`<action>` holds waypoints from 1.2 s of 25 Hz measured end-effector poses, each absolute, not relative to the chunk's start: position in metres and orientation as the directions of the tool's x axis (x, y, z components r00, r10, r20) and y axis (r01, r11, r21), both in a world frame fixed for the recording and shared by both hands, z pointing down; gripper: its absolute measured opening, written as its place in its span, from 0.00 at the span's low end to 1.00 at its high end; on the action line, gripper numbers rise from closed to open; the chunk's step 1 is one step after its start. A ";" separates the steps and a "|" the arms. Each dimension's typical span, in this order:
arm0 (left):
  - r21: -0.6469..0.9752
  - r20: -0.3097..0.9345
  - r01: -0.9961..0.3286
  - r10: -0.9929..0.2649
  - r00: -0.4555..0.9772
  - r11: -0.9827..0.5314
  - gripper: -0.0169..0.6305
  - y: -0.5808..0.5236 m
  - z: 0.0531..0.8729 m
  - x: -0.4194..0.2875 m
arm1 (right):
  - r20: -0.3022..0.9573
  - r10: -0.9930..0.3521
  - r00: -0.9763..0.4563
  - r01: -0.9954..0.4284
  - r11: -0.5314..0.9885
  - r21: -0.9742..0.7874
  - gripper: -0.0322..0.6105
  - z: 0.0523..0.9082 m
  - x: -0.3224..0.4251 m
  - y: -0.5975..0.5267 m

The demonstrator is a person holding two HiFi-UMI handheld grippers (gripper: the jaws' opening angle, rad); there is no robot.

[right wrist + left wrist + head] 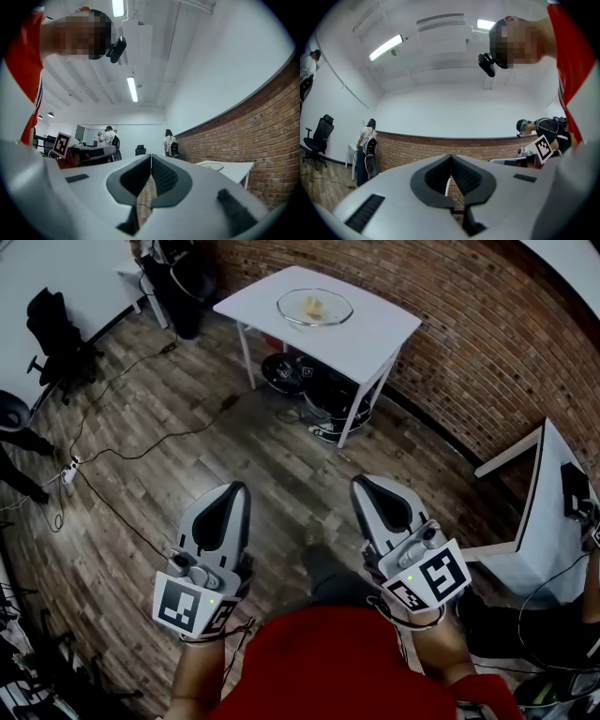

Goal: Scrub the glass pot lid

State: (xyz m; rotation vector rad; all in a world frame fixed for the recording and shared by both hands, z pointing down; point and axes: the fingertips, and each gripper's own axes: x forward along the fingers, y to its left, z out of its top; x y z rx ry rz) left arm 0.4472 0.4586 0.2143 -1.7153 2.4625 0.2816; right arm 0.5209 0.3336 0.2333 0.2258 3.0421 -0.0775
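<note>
The glass pot lid (315, 307) lies on a white table (375, 338) far ahead of me, by the brick wall, with something yellow under or in it. In the right gripper view the table (234, 169) shows at the right with the lid (212, 165) on it. My left gripper (239, 487) and right gripper (357, 484) are held close to my body above the wooden floor, far from the table. Both are shut with nothing between the jaws. The left gripper (450, 157) points at the brick wall; the right gripper (151, 157) points along the room.
Under the table stand dark round objects (328, 395). Cables (141, 451) run across the wooden floor. An office chair (56, 334) stands at the far left and a second white table (553, 512) at the right. People stand in the distance (108, 136).
</note>
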 end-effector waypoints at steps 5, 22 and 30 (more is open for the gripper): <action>0.069 -0.209 -0.933 -0.910 -0.359 0.352 0.05 0.437 0.214 0.405 | -0.107 0.152 -0.983 0.158 0.986 -0.047 0.10 0.236 0.477 0.307; 0.071 -0.190 -0.921 -0.901 -0.389 0.382 0.05 0.294 0.210 0.247 | -0.121 0.158 -0.980 0.163 0.986 -0.026 0.10 0.227 0.324 0.161; 0.080 -0.161 -0.917 -0.903 -0.399 0.391 0.05 0.242 0.215 0.205 | -0.108 0.168 -0.980 0.174 0.984 -0.042 0.10 0.231 0.280 0.112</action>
